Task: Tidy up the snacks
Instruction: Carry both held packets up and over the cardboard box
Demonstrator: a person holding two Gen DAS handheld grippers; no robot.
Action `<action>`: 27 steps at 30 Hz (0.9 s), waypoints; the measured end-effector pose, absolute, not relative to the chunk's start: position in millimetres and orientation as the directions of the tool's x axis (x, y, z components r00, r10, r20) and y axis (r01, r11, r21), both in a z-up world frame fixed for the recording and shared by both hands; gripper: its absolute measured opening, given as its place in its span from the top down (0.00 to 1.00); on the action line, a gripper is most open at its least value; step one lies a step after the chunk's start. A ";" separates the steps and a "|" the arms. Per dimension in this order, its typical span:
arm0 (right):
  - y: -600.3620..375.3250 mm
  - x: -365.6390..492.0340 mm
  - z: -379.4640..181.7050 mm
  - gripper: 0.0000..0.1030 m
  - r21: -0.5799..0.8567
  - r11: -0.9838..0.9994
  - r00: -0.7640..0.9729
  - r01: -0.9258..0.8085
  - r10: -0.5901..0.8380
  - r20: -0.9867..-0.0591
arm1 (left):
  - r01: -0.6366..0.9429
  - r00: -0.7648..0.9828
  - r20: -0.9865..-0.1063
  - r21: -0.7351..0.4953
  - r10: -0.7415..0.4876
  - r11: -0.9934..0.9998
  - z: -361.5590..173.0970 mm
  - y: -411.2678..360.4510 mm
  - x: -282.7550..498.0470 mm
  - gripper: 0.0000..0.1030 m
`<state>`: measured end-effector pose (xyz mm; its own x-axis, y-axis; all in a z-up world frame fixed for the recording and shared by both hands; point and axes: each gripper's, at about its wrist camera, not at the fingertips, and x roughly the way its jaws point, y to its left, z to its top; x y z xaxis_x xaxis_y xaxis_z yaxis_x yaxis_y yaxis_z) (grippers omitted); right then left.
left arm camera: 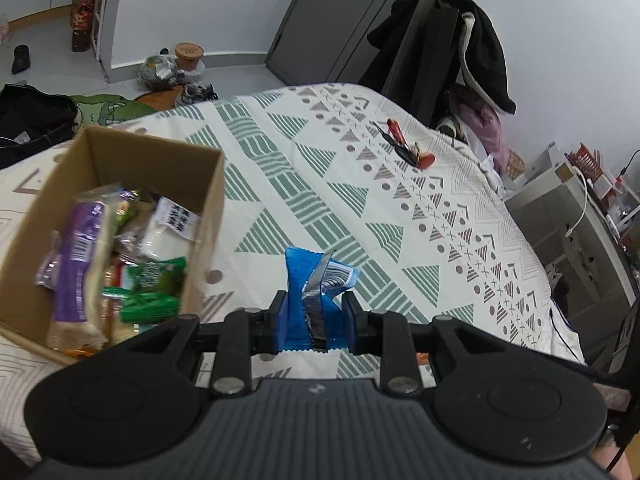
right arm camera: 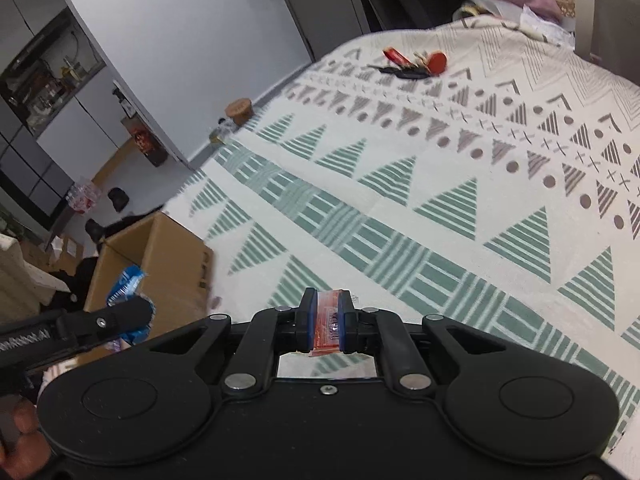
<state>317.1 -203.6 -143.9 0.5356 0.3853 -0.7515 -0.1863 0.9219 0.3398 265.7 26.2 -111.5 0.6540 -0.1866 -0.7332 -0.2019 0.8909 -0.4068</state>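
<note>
Snacks are clamped above the patterned bedspread (left arm camera: pixel 320 152): left gripper (left arm camera: pixel 314 316) pinches a blue packet (left arm camera: pixel 298 292), right gripper (right arm camera: pixel 327 326) a red packet (right arm camera: pixel 326 320).

Your right claw (right arm camera: pixel 328 320) sits at the lower middle of the frame, clamped on a small red packet (right arm camera: pixel 329 322). Below it lies the patterned bedspread (right arm camera: pixel 400 200). At the lower left your left claw (right arm camera: pixel 132 312) pinches a blue packet (right arm camera: pixel 127 284) in front of the cardboard box (right arm camera: pixel 168 264). Near the top, right of centre, a bunch of keys (right arm camera: pixel 412 65) lies on the bed.
</note>
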 end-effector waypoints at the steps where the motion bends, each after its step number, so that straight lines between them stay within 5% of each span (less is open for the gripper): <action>1: -200.2 314.9 -139.2 0.90 0.343 0.920 0.541 -0.192 0.391 -0.745 | -0.205 0.659 -0.730 -0.407 -0.182 0.890 -108.6 29.8 263.0 0.74; 27: -72.6 306.2 -90.9 0.90 0.420 0.851 0.546 -0.315 0.524 -0.653 | -0.330 0.671 -0.734 -0.419 -0.102 0.846 -104.3 150.5 235.5 0.74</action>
